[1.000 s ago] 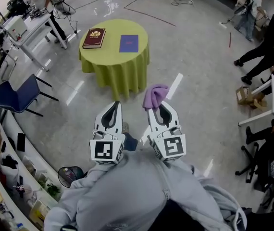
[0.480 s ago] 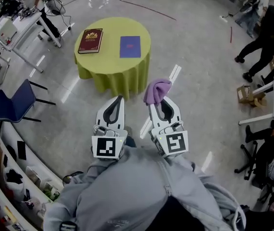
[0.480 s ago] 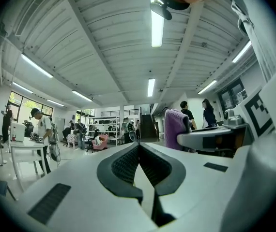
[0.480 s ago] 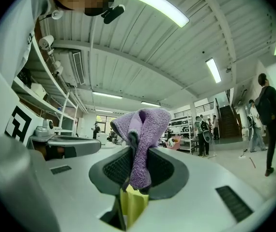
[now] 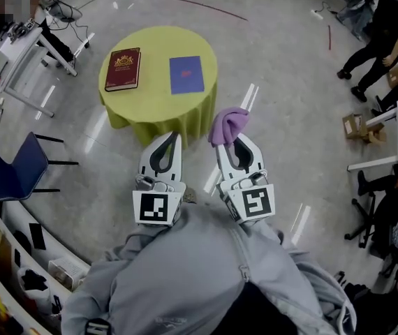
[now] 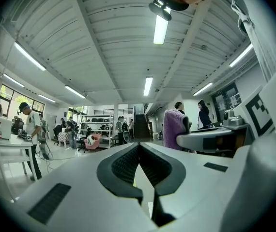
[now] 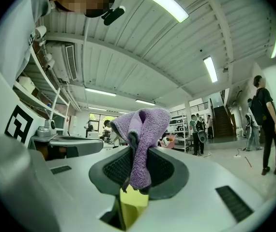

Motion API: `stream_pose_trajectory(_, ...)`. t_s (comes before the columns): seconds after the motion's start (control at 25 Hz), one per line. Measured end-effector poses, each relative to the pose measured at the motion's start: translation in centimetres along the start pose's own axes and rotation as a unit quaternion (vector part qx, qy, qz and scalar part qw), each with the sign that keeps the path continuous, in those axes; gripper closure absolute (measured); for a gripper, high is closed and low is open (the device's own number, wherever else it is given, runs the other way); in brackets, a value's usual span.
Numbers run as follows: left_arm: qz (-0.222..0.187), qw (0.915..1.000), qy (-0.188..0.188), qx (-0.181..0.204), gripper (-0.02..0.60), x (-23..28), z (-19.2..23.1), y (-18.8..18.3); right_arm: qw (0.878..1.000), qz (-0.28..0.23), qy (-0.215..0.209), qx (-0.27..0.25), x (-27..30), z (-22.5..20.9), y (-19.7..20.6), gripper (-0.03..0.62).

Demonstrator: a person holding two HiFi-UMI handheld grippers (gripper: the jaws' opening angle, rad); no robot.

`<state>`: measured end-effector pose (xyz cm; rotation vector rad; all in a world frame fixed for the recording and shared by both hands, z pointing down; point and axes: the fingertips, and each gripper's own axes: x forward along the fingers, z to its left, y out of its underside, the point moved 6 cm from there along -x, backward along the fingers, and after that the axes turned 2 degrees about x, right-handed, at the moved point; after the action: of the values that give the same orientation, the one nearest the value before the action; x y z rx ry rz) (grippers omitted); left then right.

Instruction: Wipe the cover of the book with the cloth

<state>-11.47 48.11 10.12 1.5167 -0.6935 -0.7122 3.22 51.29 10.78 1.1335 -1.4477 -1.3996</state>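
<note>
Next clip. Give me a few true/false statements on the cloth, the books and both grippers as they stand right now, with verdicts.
1. The right gripper is shut on the purple cloth. True.
2. The left gripper holds the red book. False: its jaws are together on nothing, and the book lies on the round table.
3. The cloth is pressed on the red book's cover. False: it is held well apart from the book.
4. A blue booklet lies on the table beside the red book. True.
</note>
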Motion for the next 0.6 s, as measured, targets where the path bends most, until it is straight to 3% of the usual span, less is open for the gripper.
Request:
stream_pose_trajectory(0.4, 0.002, 0.9996, 0.023, -0.014, 0.565, 2.7, 3.7, 1.4, 1.0, -0.012, 0.024, -0.01, 4.2, 0.0, 0.1, 0.505)
stream_pose_trajectory(0.6, 0.026, 0.9995, 0.016, -0.009, 0.564, 3.2, 5.0, 1.9, 1.0, 0.002, 0.03, -0.006, 5.0, 0.1, 0.4, 0.505)
